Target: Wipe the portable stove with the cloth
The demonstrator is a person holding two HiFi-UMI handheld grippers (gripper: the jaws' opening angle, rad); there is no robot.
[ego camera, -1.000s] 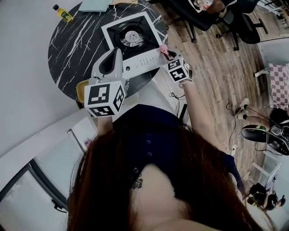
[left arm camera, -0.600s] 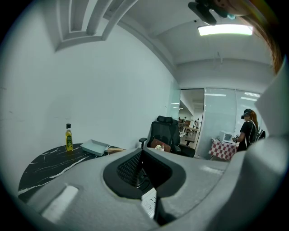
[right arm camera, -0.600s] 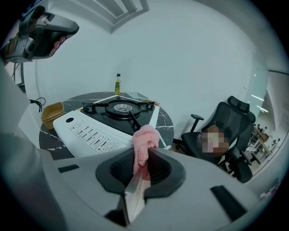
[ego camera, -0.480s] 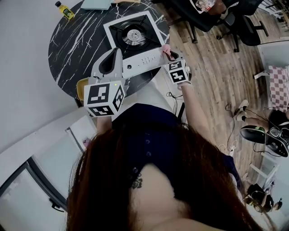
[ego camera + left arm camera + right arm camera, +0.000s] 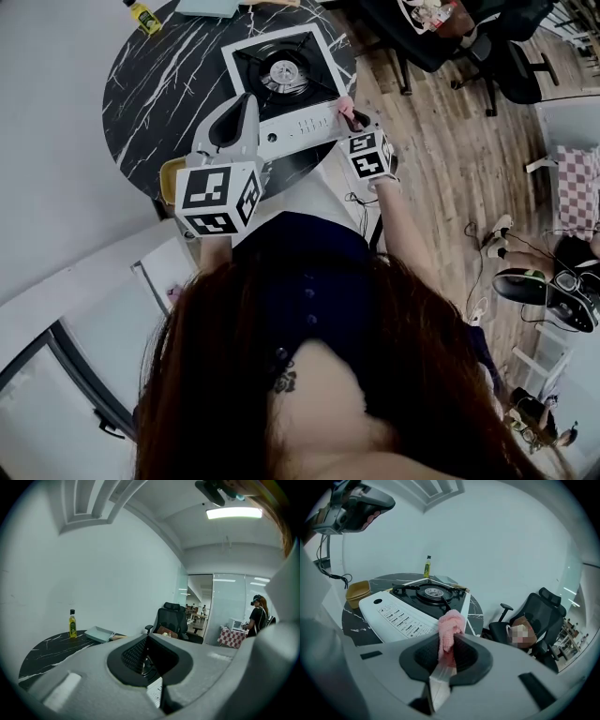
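The portable stove [image 5: 298, 120], white with a black burner top, sits on the round black marble table [image 5: 159, 84]. My right gripper [image 5: 352, 120] is shut on a pink cloth [image 5: 345, 105] at the stove's near right corner. In the right gripper view the cloth [image 5: 451, 620] sticks up from my right gripper [image 5: 451, 638], just short of the stove's white control panel [image 5: 401, 616]. My left gripper [image 5: 247, 101] hovers over the stove's near left edge. In its own view my left gripper [image 5: 149, 639] stands shut and holds nothing.
A yellow bowl [image 5: 171, 178] sits at the table's near edge beside the left gripper. A yellow bottle [image 5: 145, 15] and a pale tray [image 5: 206, 7] stand at the far side. Office chairs [image 5: 487, 47] stand on the wood floor to the right.
The head view has shifted a little. Both grippers keep nearly the same places by the stove's near edge, with the cloth still held at its right corner.
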